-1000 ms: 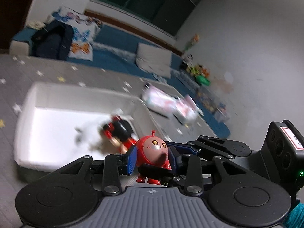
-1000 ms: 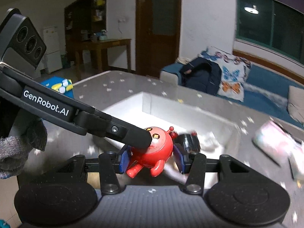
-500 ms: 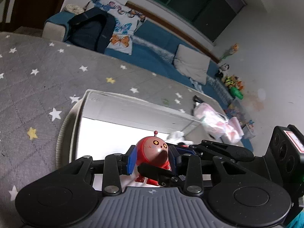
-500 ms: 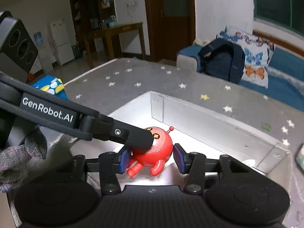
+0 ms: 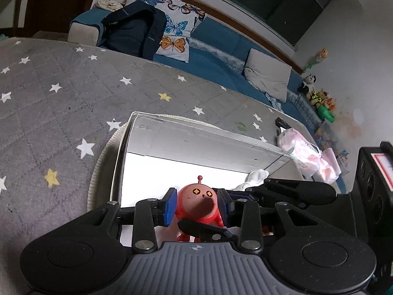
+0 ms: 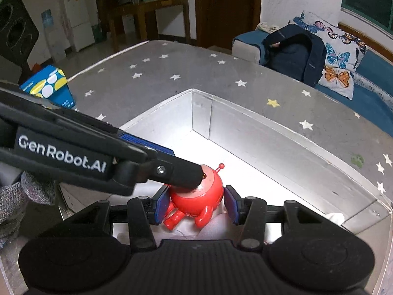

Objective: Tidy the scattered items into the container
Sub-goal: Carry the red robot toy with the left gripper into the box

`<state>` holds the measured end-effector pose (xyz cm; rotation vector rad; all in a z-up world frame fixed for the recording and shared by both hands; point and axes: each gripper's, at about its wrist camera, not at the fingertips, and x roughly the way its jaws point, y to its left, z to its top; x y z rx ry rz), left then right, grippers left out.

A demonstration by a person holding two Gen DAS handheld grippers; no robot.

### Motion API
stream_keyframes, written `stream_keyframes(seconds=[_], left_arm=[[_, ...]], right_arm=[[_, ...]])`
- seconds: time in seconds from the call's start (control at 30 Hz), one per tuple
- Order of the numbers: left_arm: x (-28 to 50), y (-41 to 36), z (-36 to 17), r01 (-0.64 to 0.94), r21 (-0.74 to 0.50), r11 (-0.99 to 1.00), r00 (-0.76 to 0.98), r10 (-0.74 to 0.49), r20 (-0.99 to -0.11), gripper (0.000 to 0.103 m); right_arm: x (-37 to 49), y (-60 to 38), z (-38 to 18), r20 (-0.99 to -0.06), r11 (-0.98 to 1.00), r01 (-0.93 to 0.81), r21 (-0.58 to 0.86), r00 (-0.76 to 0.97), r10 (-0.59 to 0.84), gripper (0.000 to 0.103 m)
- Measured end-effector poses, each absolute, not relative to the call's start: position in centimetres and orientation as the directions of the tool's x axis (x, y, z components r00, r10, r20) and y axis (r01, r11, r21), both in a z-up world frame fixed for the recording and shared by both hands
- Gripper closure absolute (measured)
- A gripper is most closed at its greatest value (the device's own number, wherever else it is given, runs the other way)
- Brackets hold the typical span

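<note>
Left view only: I see a pink-and-white soft bundle (image 5: 308, 158) lying past the box's far right corner, a grey cushion (image 5: 267, 75) on the blue sofa, and plush toys (image 5: 321, 98) by the wall.
Right view only: I see a blue-and-yellow carton (image 6: 48, 86) on the star-printed grey cover (image 6: 147, 78), a wooden side table (image 6: 149, 2), and a grey knitted glove (image 6: 14, 201) behind the other tool.
Toy: the round red plastic robot figure with a small antenna (image 5: 197, 205) hangs over the lit floor of the open white rectangular box (image 6: 258, 127).
Left gripper (image 5: 196, 204): its blue ribbed pads are pressed on the figure's sides.
Right gripper (image 6: 196, 202): its blue pads sit at the figure's flanks, left pad touching; I cannot tell if the right one does.
In the way: the left tool's black finger crosses the right view and covers the figure's face.
Also inside: a crumpled white cloth (image 5: 255, 177) near the box's far right wall.
</note>
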<state>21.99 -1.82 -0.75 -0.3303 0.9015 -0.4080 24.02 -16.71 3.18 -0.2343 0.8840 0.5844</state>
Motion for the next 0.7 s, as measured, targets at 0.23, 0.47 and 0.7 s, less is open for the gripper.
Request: stream_keyframes(seconds=[0.23,0.47,0.7], left_arm=[[22.0,-2.2,-0.9,0.204,-0.408,0.89,0.554,-0.448,-0.702,0.065],[21.5,-2.1,-0.4,0.2,-0.389,0.899,0.568,-0.43,-0.702,0.065],[20.8,-1.9,0.0,0.198,-0.379,0.904,0.581,-0.42,-0.698,0.065]], right_arm=[[24.5,-15.9,2.9,-0.805,0.821,-0.571,0.018,0.479,0.351,0.054],[24.8,-16.1,2.9,-0.807,0.823,-0.568,0.014,0.48,0.345,0.054],[24.7,-16.3,3.1,-0.8,0.828,-0.56,0.018,0.489,0.348,0.053]])
